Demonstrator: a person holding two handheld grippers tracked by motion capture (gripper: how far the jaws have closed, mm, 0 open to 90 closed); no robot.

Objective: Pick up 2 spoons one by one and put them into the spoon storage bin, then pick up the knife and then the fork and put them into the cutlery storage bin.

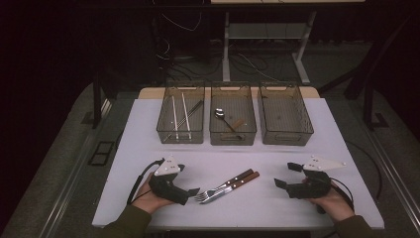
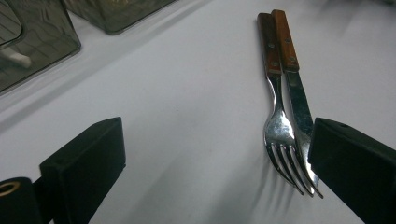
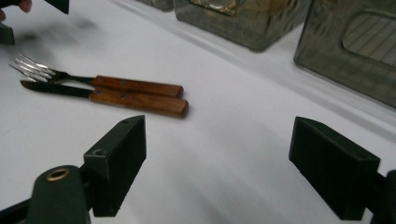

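Fork [image 1: 210,193] and knife [image 1: 236,183] side by side mid-bench, between the two tools.
Left tool [image 1: 190,191] sits low with its jaws wide apart and nothing gripped, one jaw right beside the fork tines. Right tool [image 1: 287,174] hangs wide open and empty, near the wooden handles but clear of them. Three bins [image 1: 233,139] line the far side of the bench [image 1: 148,148].
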